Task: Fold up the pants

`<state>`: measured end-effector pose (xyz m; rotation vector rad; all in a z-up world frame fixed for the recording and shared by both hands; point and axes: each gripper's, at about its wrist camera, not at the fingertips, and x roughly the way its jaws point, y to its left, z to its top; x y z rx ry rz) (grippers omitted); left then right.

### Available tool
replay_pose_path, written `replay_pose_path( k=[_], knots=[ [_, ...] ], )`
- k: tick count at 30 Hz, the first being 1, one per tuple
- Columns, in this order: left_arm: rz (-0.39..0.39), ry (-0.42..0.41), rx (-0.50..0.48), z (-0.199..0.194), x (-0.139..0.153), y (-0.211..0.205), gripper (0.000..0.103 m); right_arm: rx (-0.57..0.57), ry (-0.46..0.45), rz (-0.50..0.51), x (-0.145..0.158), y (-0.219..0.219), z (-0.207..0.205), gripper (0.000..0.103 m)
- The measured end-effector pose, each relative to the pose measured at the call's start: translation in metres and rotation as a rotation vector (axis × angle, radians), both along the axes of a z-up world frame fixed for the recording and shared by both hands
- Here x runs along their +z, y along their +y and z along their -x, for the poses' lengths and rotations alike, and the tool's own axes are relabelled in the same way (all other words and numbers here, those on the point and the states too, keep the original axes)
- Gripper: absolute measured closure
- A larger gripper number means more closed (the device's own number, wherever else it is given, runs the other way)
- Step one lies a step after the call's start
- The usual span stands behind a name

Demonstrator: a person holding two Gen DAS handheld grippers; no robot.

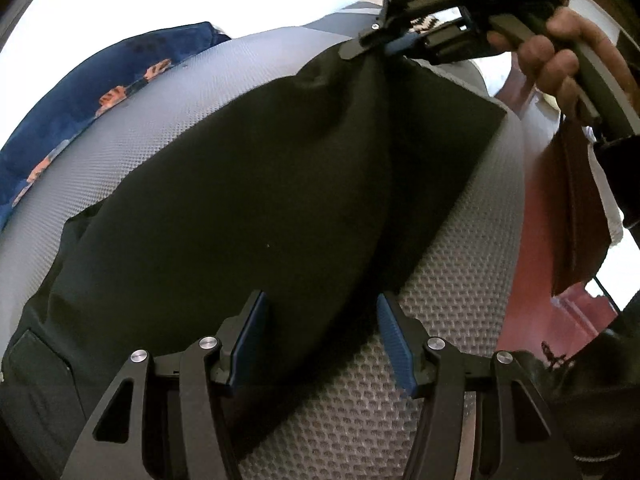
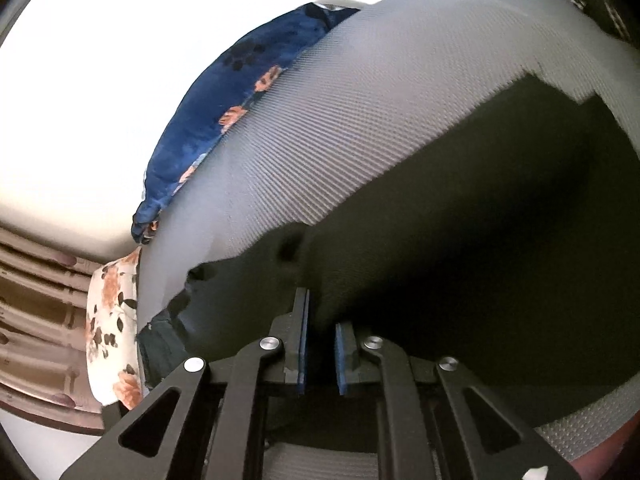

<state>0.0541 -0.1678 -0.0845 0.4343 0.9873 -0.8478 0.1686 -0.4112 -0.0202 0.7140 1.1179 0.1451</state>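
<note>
**Right pinching hem, left waiting open**

My left gripper [image 1: 320, 332] is hovering with fingers spread, pinching nothing, the black pants [image 1: 224, 184] lying between and beyond them on the grey mat [image 1: 452, 272]. The leg's long axis is running from 7 toward 1 o'clock. There my right gripper [image 1: 372, 46] is pressing together on the far hem, so it is the nearer hand.
</note>
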Motion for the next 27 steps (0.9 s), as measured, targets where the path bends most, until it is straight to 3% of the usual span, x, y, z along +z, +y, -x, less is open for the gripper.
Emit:
replay_pose_path(
  k=[7, 9, 11, 12, 14, 17, 18, 25, 27],
  knots=[
    [-0.008, -0.022, 0.046, -0.015, -0.003, -0.007, 0.046, 0.012, 0.01, 0.003, 0.011, 0.009, -0.027, 0.092],
    [-0.016, -0.031, 0.051, -0.015, -0.005, -0.01, 0.058, 0.011, 0.014, 0.007, 0.011, 0.012, -0.029, 0.092],
    [-0.022, -0.043, 0.049, -0.014, -0.006, -0.011, 0.086, 0.011, 0.019, -0.001, 0.008, 0.012, -0.028, 0.09],
    [-0.027, -0.052, 0.055, -0.014, -0.007, -0.011, 0.09, 0.004, 0.022, -0.017, 0.005, 0.01, -0.026, 0.089],
    [-0.021, -0.055, 0.066, -0.016, -0.007, -0.009, 0.093, -0.005, 0.015, -0.043, -0.001, 0.005, -0.02, 0.085],
    [0.007, -0.039, 0.076, -0.02, -0.006, -0.004, 0.094, -0.085, 0.013, -0.023, -0.01, -0.014, -0.007, 0.058],
    [0.015, -0.037, 0.081, -0.02, -0.005, -0.003, 0.094, -0.112, 0.011, -0.03, -0.013, -0.022, -0.004, 0.055],
    [0.042, -0.01, 0.088, -0.02, -0.005, 0.001, 0.094, -0.257, 0.034, -0.102, -0.039, -0.069, 0.0, 0.054],
    [0.044, -0.01, 0.09, -0.021, -0.006, 0.0, 0.094, -0.295, 0.021, -0.064, -0.032, -0.076, 0.0, 0.063]
  ],
)
